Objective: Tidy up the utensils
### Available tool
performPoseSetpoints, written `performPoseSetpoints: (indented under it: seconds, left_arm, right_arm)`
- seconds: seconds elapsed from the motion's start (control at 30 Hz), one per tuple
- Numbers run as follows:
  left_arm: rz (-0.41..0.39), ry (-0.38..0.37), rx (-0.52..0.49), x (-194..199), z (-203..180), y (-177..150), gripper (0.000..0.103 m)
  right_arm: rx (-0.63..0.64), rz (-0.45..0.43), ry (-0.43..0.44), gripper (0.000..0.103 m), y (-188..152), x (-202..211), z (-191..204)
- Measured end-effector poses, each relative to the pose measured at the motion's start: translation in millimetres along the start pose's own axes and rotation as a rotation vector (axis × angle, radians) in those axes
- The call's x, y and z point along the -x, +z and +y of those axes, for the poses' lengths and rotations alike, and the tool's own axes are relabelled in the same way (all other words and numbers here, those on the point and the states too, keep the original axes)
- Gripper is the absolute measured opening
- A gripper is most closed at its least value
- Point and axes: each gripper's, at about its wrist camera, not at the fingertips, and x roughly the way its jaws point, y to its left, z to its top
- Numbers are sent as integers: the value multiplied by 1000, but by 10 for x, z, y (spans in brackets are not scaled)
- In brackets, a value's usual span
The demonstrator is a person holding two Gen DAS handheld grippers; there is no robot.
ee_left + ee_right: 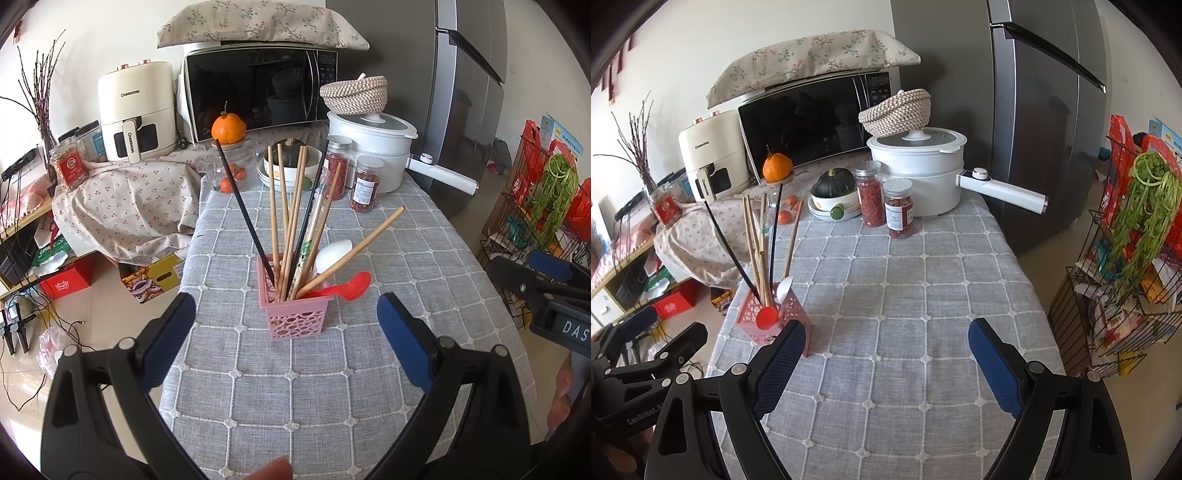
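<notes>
Several wooden chopsticks (pixel 286 218) stood fanned out in a pink perforated basket (pixel 293 314), together with two black chopsticks (pixel 243 210), a white spoon (pixel 332 254) and a red spoon (pixel 351 286) whose bowl hung over the basket's right rim. One wooden chopstick leaned far out to the right, over the white spoon. The basket sat on a grey checked tablecloth (pixel 295 387), towards the table's left edge as the right wrist view showed it.

Just short of the basket, the left gripper (pixel 286 332) hung with its blue-padded jaws spread wide, nothing between them but cloth and the basket beyond. The right gripper (pixel 886 354) was likewise spread wide over bare cloth, its left finger (pixel 779 362) overlapping the basket's near corner in that view; whether it touched the basket could not be told. A fingertip showed at the bottom edge of the left wrist view.

Farther back on the table stood two jars of red dried fruit (pixel 886 205), a stack of white dishes holding a dark green squash (pixel 834 184), and a white electric pot (pixel 923 181) with a woven basket (pixel 895 112) on its lid. Behind these were a microwave (pixel 262 92) under a floral cloth, a cream air fryer (pixel 136 110) and an orange (pixel 228 127) atop a glass jar. A grey refrigerator (pixel 1034 110) stood to the right, and a wire rack with greens (pixel 1137 221) beside it.
</notes>
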Motion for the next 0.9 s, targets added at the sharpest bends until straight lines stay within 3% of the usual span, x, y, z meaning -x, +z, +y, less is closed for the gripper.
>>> performPoseSetpoints:
  seconds: [0.9]
  left_arm:
    - [5, 12, -31, -104, -191, -12, 98]
  right_arm:
    - [-38, 32, -14, 91, -54, -86, -93]
